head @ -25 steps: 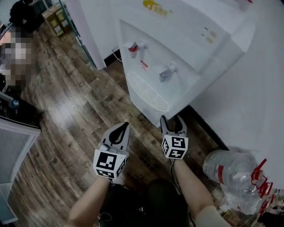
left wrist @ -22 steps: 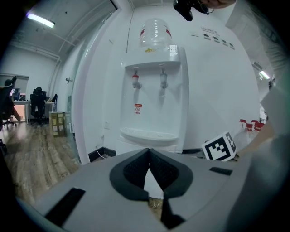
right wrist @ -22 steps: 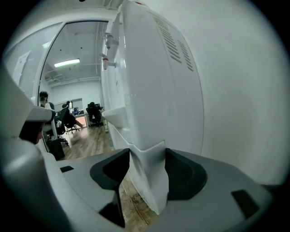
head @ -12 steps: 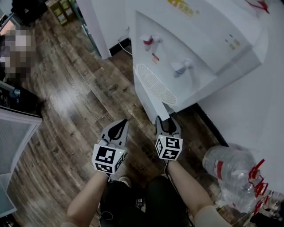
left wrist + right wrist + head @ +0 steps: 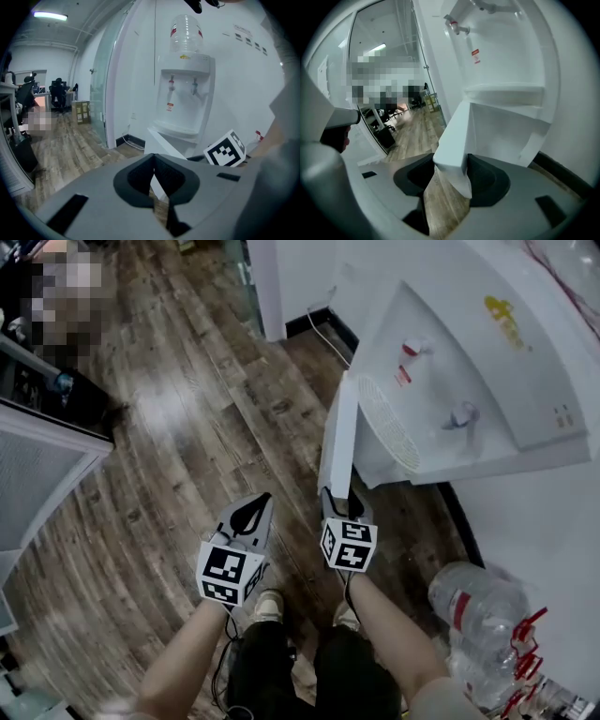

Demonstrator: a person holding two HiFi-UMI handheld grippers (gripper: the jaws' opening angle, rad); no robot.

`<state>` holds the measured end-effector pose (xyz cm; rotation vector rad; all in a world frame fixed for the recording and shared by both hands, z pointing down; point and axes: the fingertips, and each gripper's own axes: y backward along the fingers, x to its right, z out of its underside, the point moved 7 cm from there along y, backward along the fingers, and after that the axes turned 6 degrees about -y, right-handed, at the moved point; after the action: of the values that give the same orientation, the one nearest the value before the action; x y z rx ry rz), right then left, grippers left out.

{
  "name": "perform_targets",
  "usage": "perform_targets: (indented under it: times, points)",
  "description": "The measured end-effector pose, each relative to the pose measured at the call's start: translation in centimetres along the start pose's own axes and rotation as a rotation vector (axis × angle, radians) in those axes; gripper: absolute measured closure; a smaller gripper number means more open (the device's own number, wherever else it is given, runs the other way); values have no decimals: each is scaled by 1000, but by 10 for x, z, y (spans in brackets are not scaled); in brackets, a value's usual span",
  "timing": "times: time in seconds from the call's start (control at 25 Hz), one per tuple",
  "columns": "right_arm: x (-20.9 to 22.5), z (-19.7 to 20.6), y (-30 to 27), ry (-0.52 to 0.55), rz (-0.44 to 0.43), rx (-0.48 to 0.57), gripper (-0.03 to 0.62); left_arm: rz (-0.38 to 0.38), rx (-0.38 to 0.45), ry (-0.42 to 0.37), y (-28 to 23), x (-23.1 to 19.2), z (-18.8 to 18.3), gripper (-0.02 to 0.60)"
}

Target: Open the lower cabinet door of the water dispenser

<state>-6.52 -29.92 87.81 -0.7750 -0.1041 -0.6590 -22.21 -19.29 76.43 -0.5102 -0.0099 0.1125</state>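
Head view: door swung wider; right gripper jaws opening around it.

Yellow logo on water dispenser, not legible

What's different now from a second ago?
The lower cabinet door has swung out from the water dispenser, pulled by the right tongs, which have its edge between their jaws, now opening slightly. The left tongs stay shut and empty beside them.
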Motion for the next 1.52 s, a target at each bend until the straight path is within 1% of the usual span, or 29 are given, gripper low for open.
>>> perform_targets:
  times: [0.12,0.2,0.32,0.4,0.44,0.48,0.68,0.8,1.0,1.04,1.08,1.16,1.2,1.36,1.52]
  points:
    - [-32,-3,-14,14,-64,-48,360,-41,-4,29,12,-22,5,575]
    - [-53,-7,-27,41,-98,-55,353,-87,-7,55,18,-41,12,575]
    - [-80,-14,-51,55,-141,-58,330,-170,-16,133,25,-69,29,575]
    - [-97,-18,-66,59,-170,-56,321,-205,-10,174,28,-86,39,575]
    - [-106,-19,-72,68,-187,-54,326,-218,-7,187,29,-94,43,575]
    - [-114,-21,-79,79,-205,-51,350,-229,-4,197,30,-101,46,575]
    - [-145,-33,-113,138,-286,-32,341,-274,-2,214,39,-136,58,575]
    - [-157,-40,-130,140,-326,-51,347,-296,1,226,48,-151,62,575]
    - [-165,-42,-131,157,-349,-62,339,-318,15,244,57,-164,59,575]
    - [-165,-42,-126,141,-349,-73,338,-317,14,243,58,-163,57,575]
    - [-164,-42,-118,121,-350,-86,350,-313,10,232,60,-161,54,575]
    - [-163,-46,-99,94,-359,-100,393,-300,-1,192,63,-152,42,575]
    - [-163,-50,-89,88,-364,-102,396,-292,-6,175,64,-147,34,575]
    - [-159,-80,-43,96,-364,-79,430,-256,-3,159,74,-130,-5,575]
    - [-147,-117,8,68,-327,-56,467,-231,-2,148,92,-114,-50,575]
